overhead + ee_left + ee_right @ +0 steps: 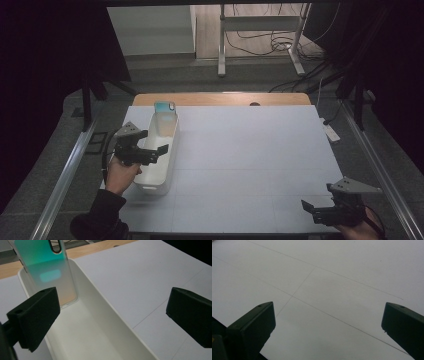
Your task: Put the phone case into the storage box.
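A long white bin point(169, 167) stands at the table's left side. A clear phone case with a teal-to-orange tint point(164, 117) leans upright against the bin's far end; up close, the phone case point(47, 272) rests inside the white bin point(105, 315). My left gripper point(157, 150) hovers over the bin's near half, jaws wide apart and empty; the left gripper point(112, 317) straddles the bin's right wall. My right gripper point(310, 207) sits at the table's near right corner, open over bare white surface; the right gripper point(327, 332) holds nothing.
The white table sheet point(250, 160) spreads between the two hands, with a wooden edge point(220, 98) at the far side. Metal rails point(375, 165) run along both sides. A power strip point(330, 131) lies off the right edge. A metal stand and cables point(260, 40) are on the floor beyond.
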A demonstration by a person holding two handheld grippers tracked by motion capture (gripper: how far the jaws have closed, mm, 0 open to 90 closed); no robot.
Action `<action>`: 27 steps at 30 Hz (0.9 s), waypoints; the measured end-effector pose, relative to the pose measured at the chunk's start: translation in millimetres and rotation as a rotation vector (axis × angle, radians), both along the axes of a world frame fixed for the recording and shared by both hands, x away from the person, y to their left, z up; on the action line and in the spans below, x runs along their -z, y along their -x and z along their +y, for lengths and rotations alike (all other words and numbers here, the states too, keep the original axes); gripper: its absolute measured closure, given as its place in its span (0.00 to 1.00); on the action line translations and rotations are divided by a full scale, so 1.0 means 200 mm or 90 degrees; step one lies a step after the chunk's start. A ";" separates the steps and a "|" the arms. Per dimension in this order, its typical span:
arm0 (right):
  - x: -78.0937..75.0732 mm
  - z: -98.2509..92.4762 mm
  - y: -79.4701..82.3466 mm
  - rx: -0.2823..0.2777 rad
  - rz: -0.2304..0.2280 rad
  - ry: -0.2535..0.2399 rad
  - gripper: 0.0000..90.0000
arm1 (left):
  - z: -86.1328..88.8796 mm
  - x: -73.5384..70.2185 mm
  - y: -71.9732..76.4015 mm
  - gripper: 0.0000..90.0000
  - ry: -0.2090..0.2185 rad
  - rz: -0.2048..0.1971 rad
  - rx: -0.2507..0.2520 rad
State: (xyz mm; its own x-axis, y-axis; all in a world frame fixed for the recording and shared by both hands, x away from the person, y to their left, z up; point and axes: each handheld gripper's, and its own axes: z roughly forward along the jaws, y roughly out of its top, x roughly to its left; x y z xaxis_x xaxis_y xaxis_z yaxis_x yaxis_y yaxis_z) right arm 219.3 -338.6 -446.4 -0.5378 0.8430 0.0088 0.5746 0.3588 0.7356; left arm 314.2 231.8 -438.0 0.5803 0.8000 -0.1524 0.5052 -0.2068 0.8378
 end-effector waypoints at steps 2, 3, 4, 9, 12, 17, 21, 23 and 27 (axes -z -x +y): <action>0.00 0.00 0.00 0.000 0.000 0.000 0.00 | 0.00 0.00 0.01 0.00 -0.003 0.000 0.000; 0.00 0.00 0.00 0.000 0.000 0.000 0.00 | 0.00 0.00 0.01 0.00 -0.004 0.002 -0.001; 0.00 0.00 0.00 -0.001 0.000 0.000 0.00 | 0.00 0.01 0.02 0.00 -0.005 0.002 -0.002; 0.00 0.00 0.00 -0.002 0.002 0.004 0.00 | -0.01 0.01 0.06 0.00 -0.009 0.000 -0.001; 0.00 0.01 0.00 -0.005 0.002 0.005 0.00 | -0.01 0.01 0.09 0.00 -0.012 -0.003 0.001; 0.00 0.01 0.00 -0.007 0.004 0.010 0.00 | 0.00 0.01 0.13 0.00 -0.013 -0.004 0.002; 0.00 0.01 0.00 -0.006 0.004 0.011 0.00 | 0.01 0.01 0.16 0.00 -0.017 -0.006 0.003; 0.01 0.01 0.00 -0.005 0.005 0.011 0.00 | 0.01 0.01 0.18 0.00 -0.019 -0.007 0.001; 0.01 0.01 0.00 -0.005 0.006 0.012 0.00 | 0.01 0.01 0.21 0.00 -0.021 -0.008 -0.003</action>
